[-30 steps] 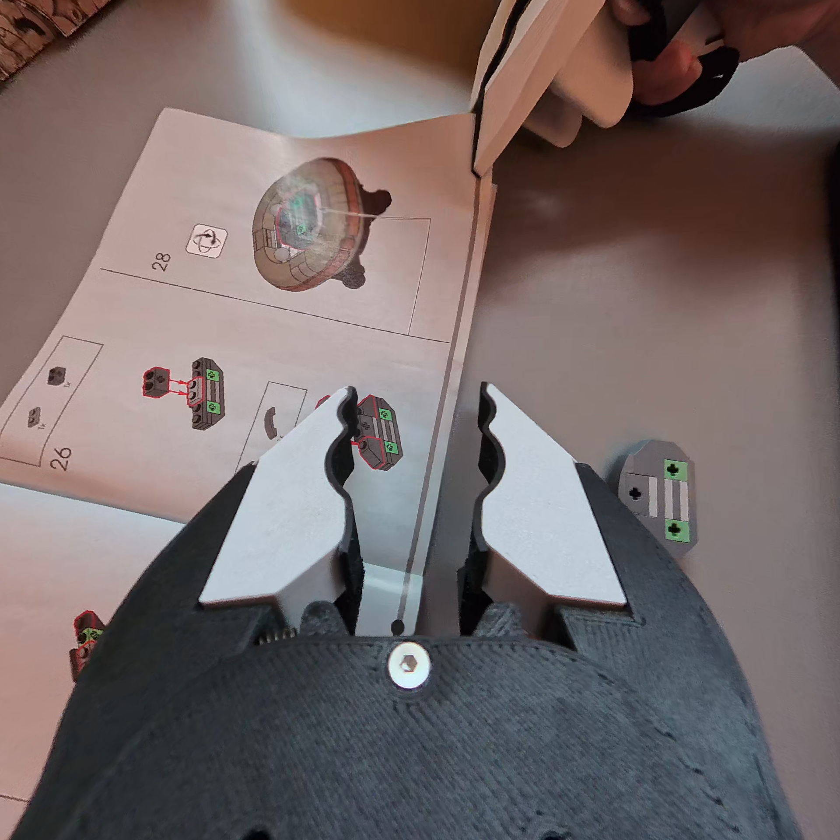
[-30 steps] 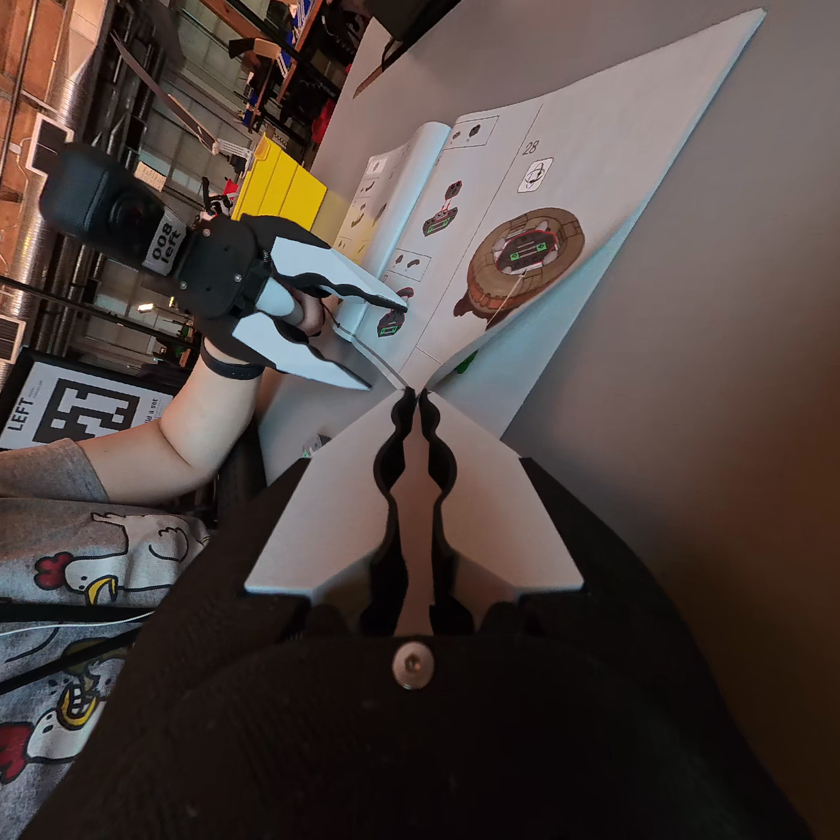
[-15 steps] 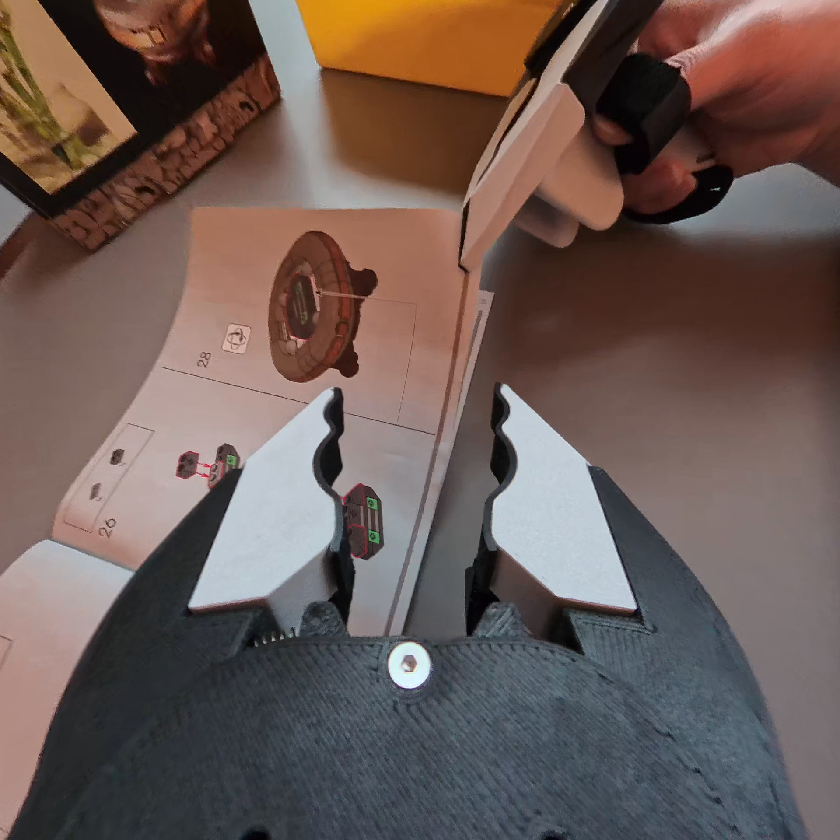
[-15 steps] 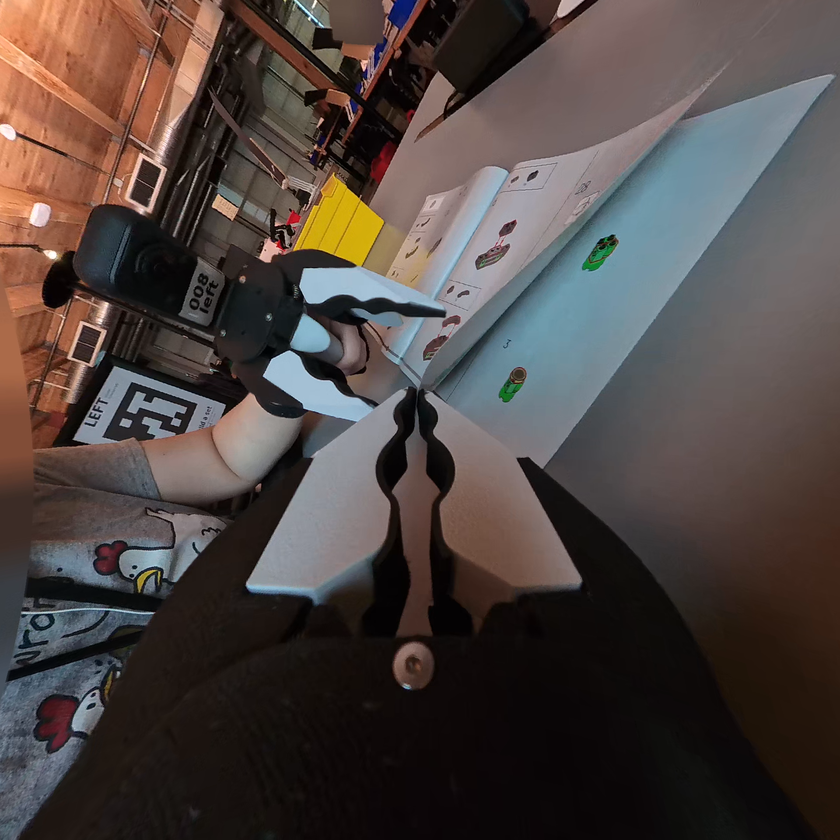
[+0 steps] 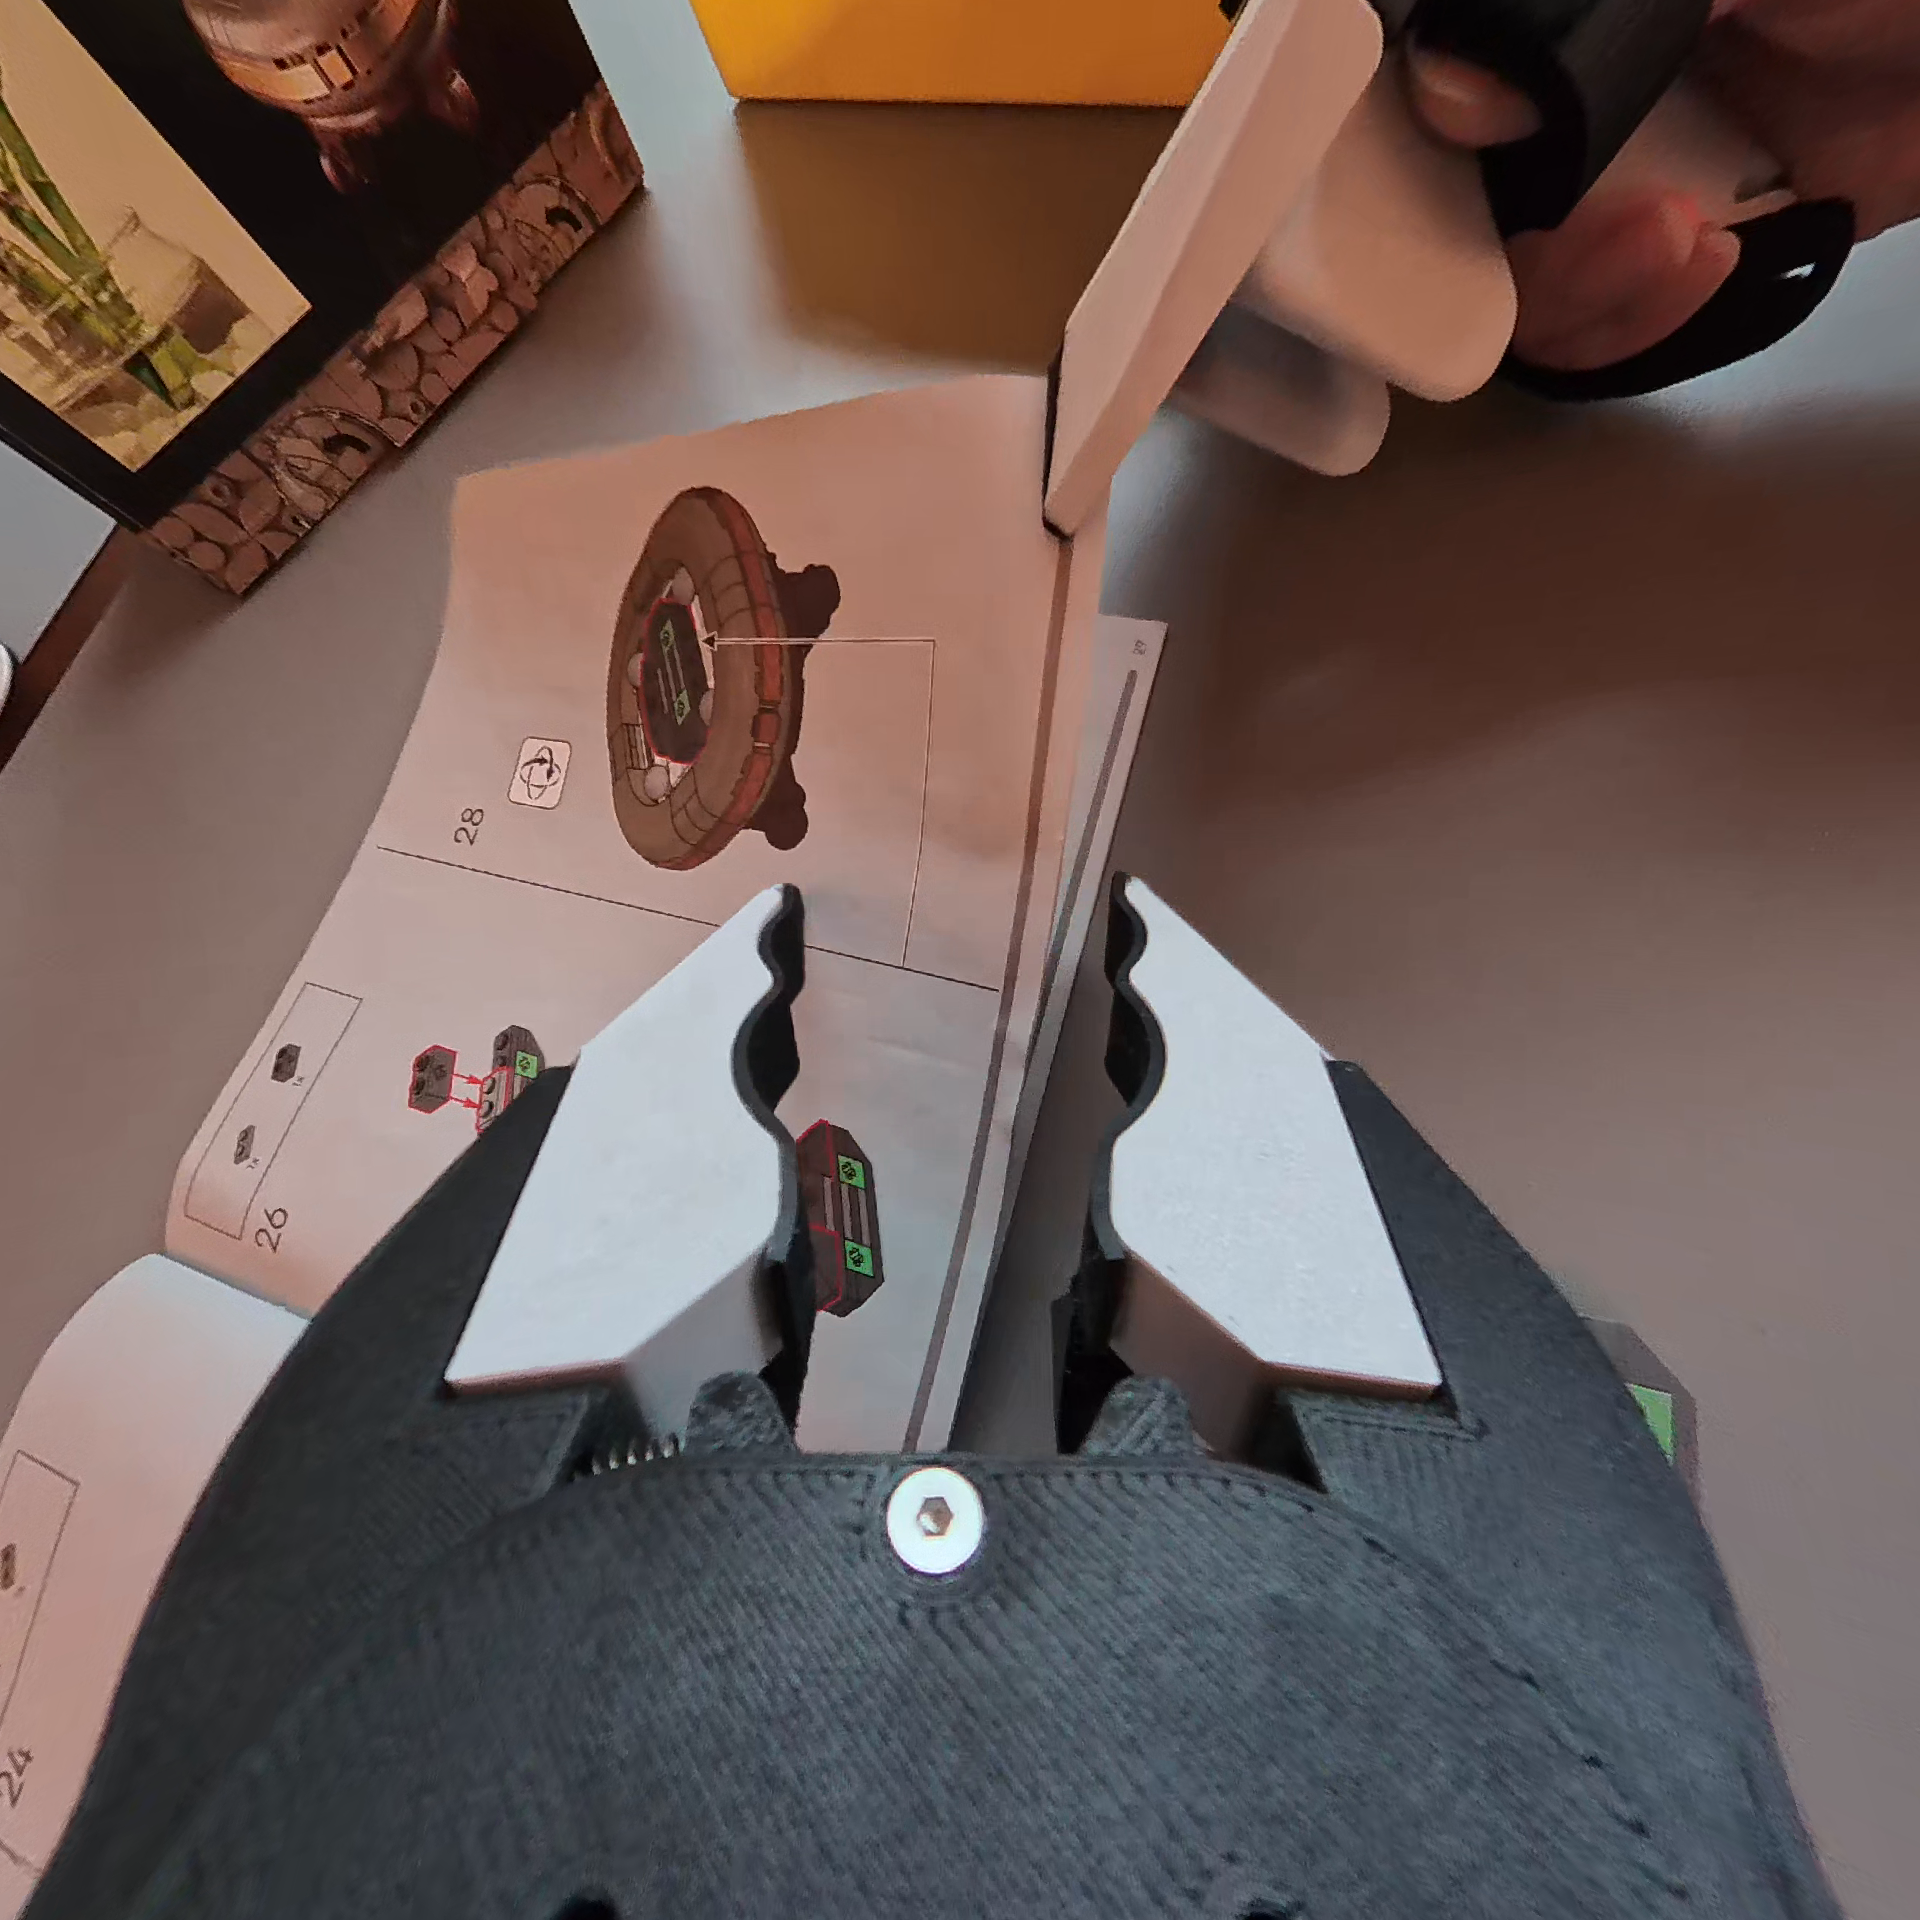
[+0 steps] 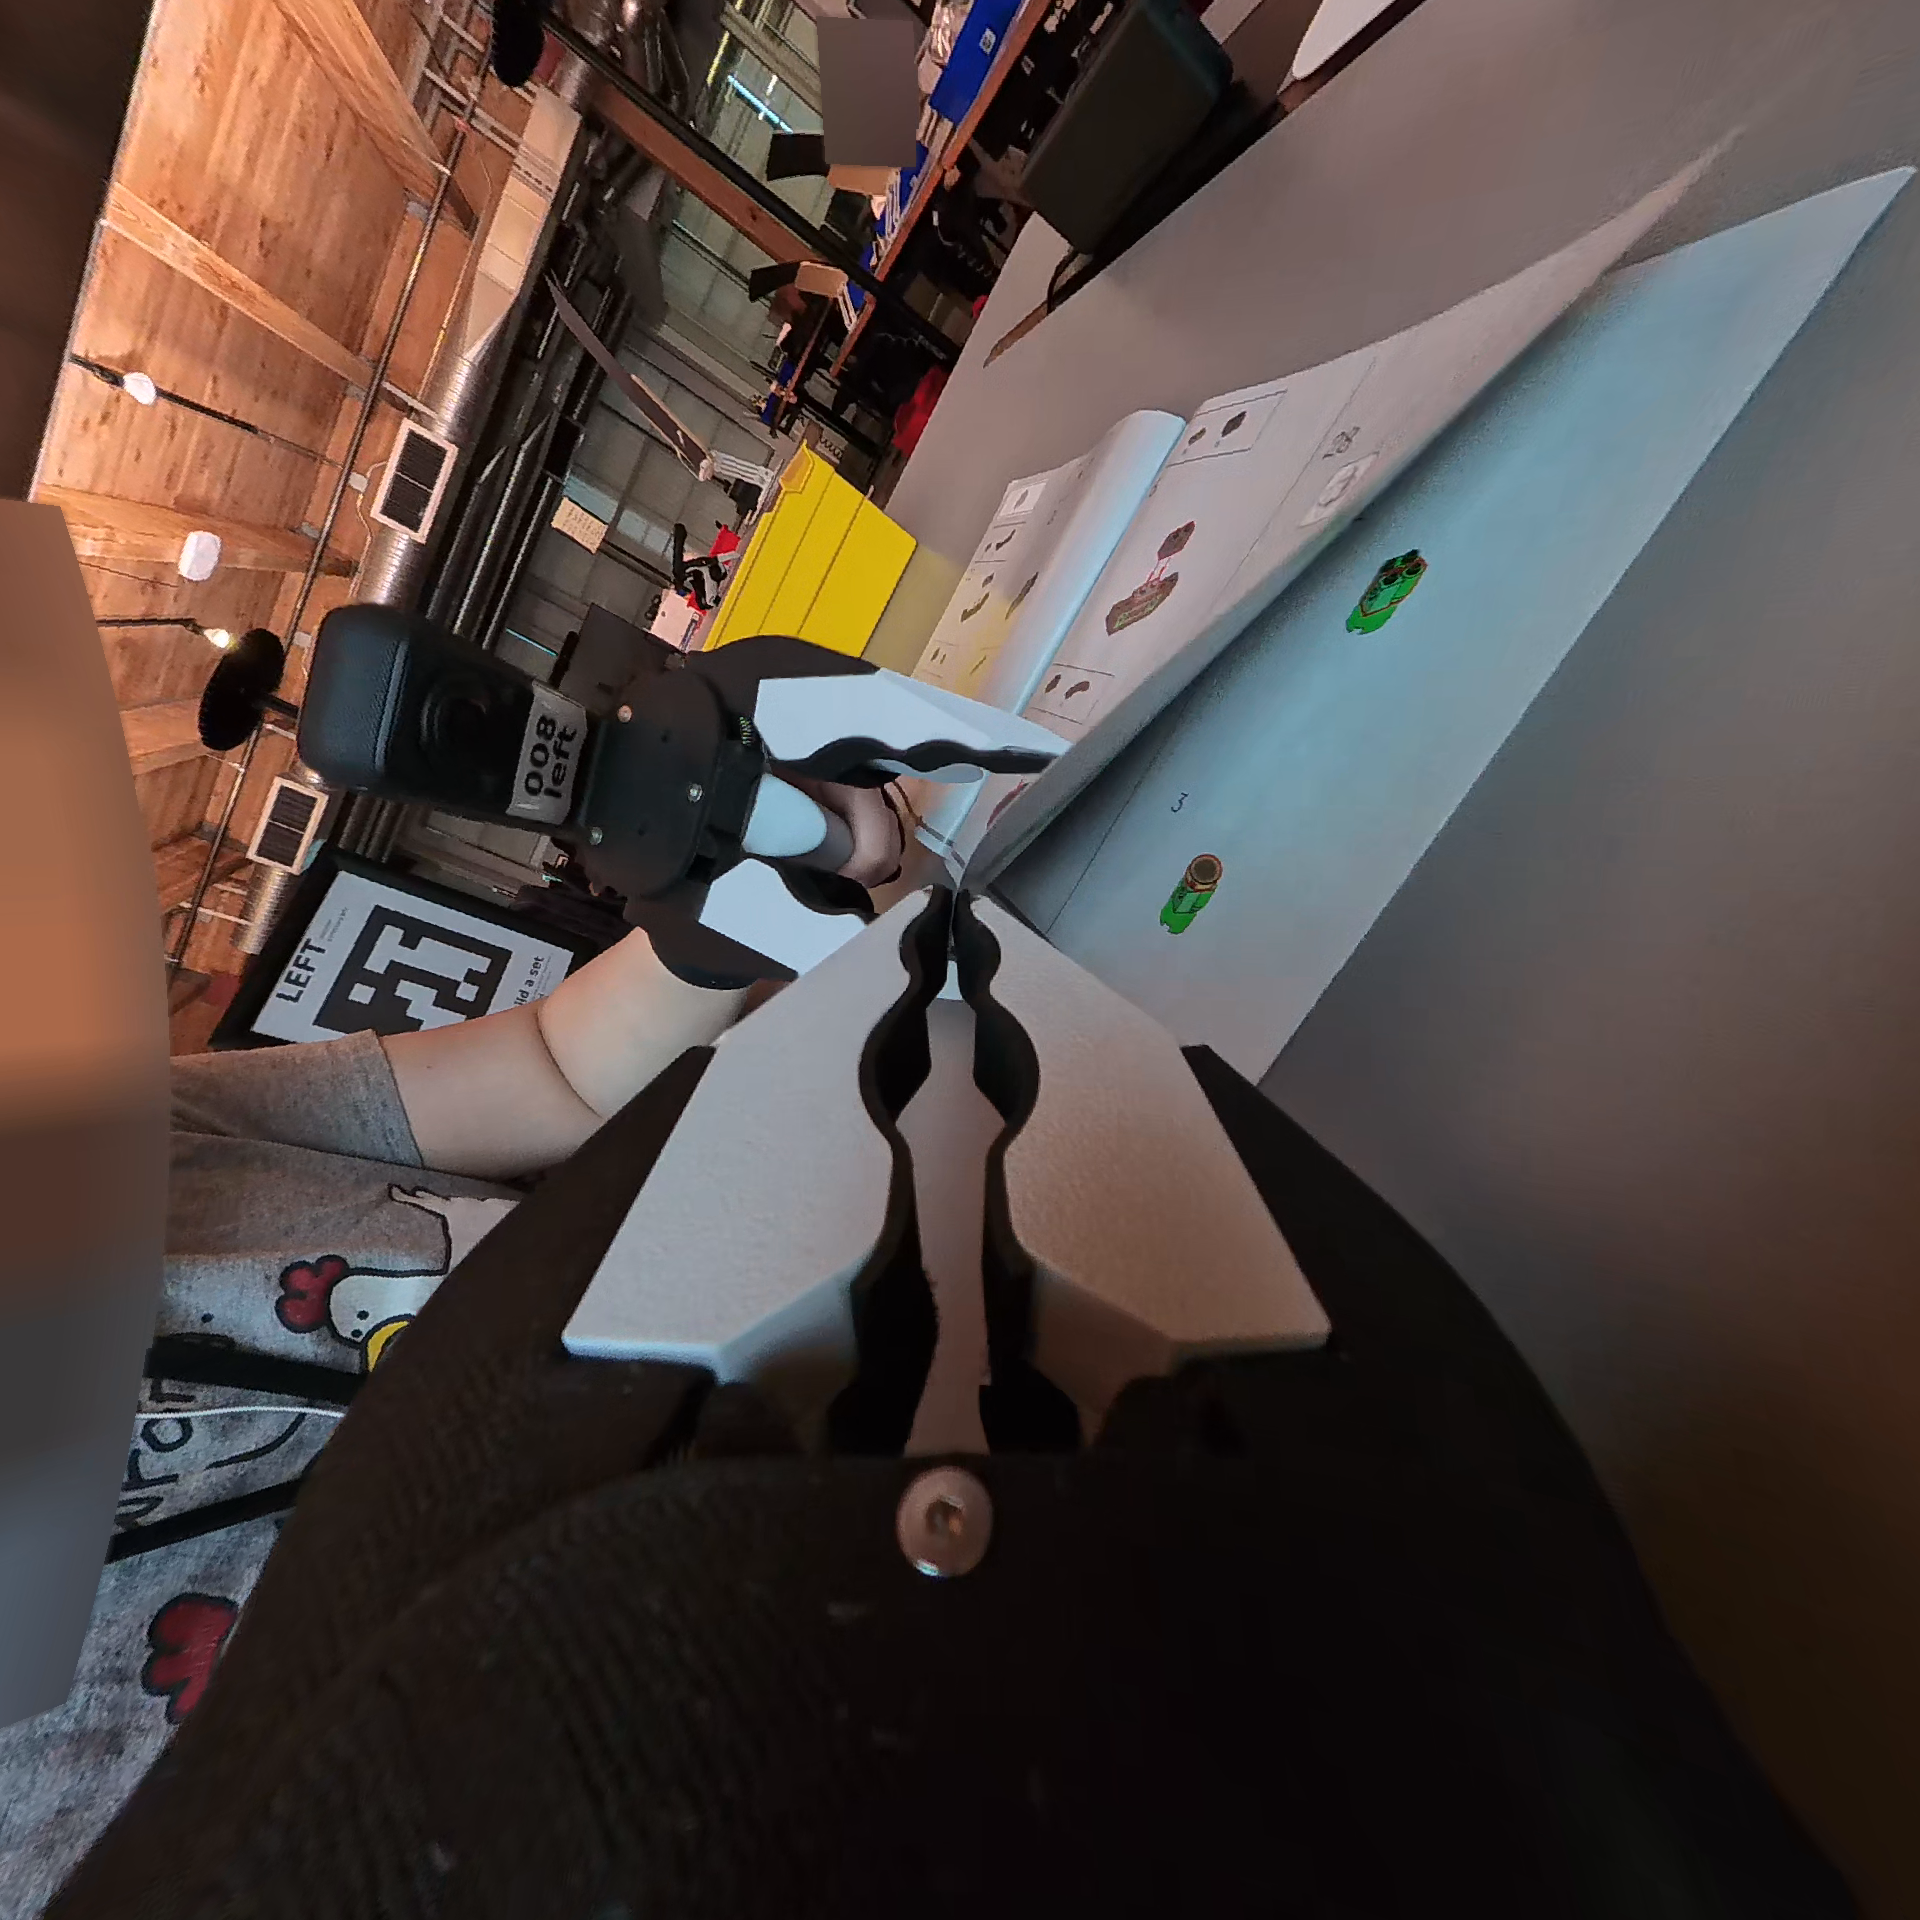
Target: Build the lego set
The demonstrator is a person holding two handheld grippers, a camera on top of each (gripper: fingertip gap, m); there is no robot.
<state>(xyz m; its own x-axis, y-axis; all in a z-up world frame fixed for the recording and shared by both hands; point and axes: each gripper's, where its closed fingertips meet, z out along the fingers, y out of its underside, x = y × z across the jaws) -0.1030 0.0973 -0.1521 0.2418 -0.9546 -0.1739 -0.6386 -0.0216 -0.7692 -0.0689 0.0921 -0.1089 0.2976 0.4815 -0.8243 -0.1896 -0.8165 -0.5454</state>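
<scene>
- One set box point(image 5: 260, 260) lies upper left in the left wrist view.
- One instruction booklet point(image 5: 727, 831) lies open at centre.
- Left gripper point(image 5: 951, 914) is spread, empty, over it.
- Right gripper point(image 5: 1060, 509), upper right, pinches one lifted page point(image 5: 1044, 831).

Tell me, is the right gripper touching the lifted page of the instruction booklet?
Touching. In the left wrist view, the right gripper pinches the lifted page at its top corner.

The left wrist view looks steeply down from close above the booklet point(image 5: 727, 727) on the table point(image 5: 1507, 831); the right wrist view, rolled sideways, skims low along the booklet point(image 6: 1455, 644) toward the room; both share the lifted page.
</scene>
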